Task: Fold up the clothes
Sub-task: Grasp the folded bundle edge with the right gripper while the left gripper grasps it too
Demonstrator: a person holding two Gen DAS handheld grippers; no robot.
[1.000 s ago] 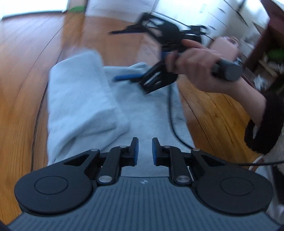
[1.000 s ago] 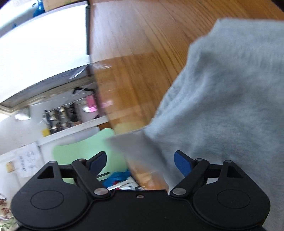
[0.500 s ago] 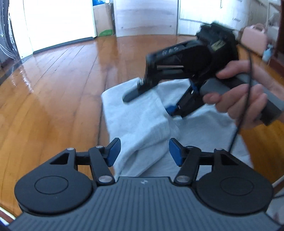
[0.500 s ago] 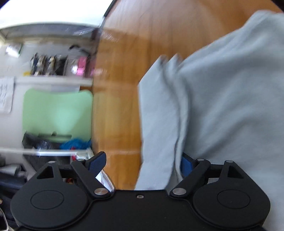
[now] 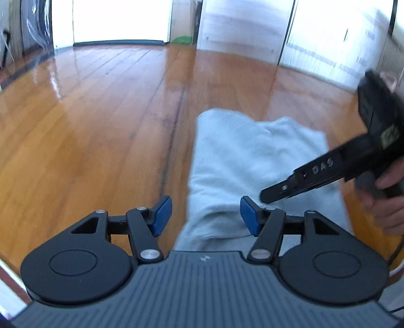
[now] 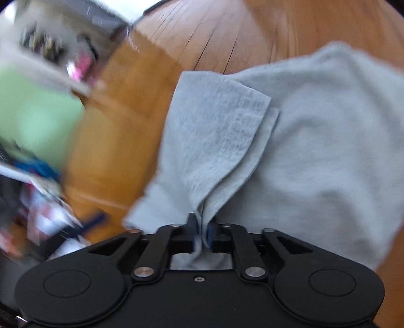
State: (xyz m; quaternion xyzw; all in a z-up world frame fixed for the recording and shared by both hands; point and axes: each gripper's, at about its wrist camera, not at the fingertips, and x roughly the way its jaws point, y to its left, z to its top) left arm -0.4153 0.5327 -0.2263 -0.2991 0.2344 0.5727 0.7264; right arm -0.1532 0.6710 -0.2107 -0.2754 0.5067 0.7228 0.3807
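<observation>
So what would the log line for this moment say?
right gripper: shut on light grey cotton garment | left gripper: open | wooden floor

- A glossy wooden floor of long orange-brown planks.
- A bright doorway at the far end.
- White cabinet doors on the far right.
- A pale green panel, blurred.
- A small green object beside the doorway.

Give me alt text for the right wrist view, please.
The right gripper is shut on a pinched edge of the light grey garment, which lies on the wooden floor. Blurred household clutter fills the left side.
</observation>
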